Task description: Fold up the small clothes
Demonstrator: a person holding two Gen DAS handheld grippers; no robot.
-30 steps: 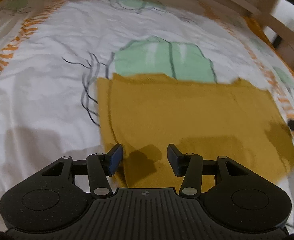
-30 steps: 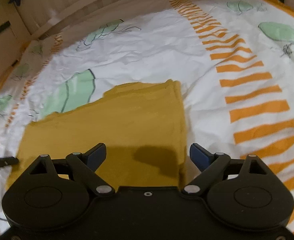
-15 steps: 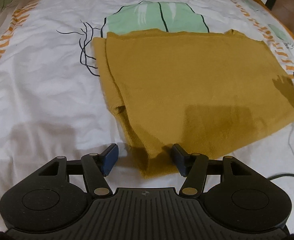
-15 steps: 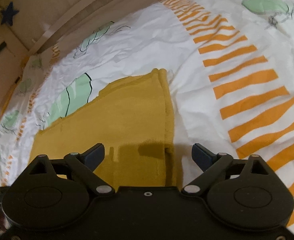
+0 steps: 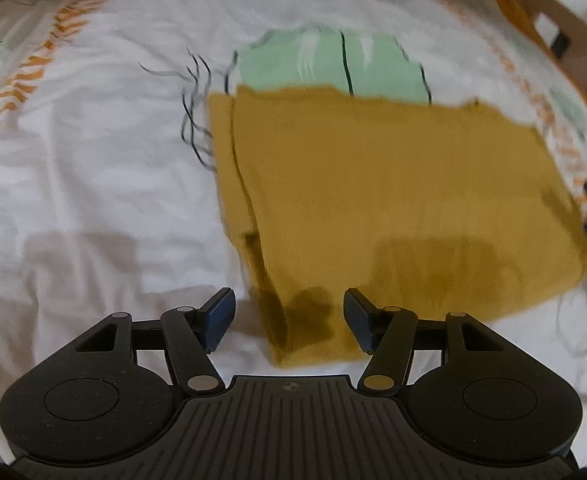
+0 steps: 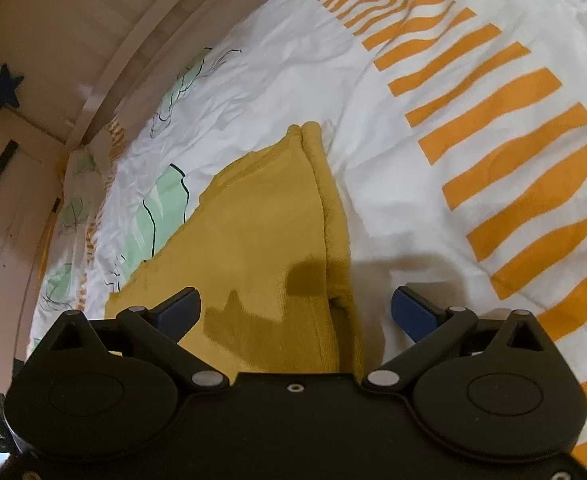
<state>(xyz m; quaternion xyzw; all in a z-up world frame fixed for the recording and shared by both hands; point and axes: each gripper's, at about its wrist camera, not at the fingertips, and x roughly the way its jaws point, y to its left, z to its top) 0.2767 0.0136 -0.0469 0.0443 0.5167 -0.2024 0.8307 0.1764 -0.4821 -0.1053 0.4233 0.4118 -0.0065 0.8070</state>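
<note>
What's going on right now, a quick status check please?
Left gripper open, fingers empty, over the near corner. Right gripper open, astride the other end. Yellow cloth lies flat, folded, on the bedsheet. Nothing in the way.

My left gripper (image 5: 289, 318) sits at the bottom of the frame, its blue-padded fingers (image 5: 217, 316) spread apart with nothing between them. Just beyond, the near corner of the folded mustard-yellow knit garment (image 5: 393, 208) lies flat on the white bedsheet (image 5: 85, 168), partly covering a pale green printed patch (image 5: 329, 66) at upper centre.
</note>
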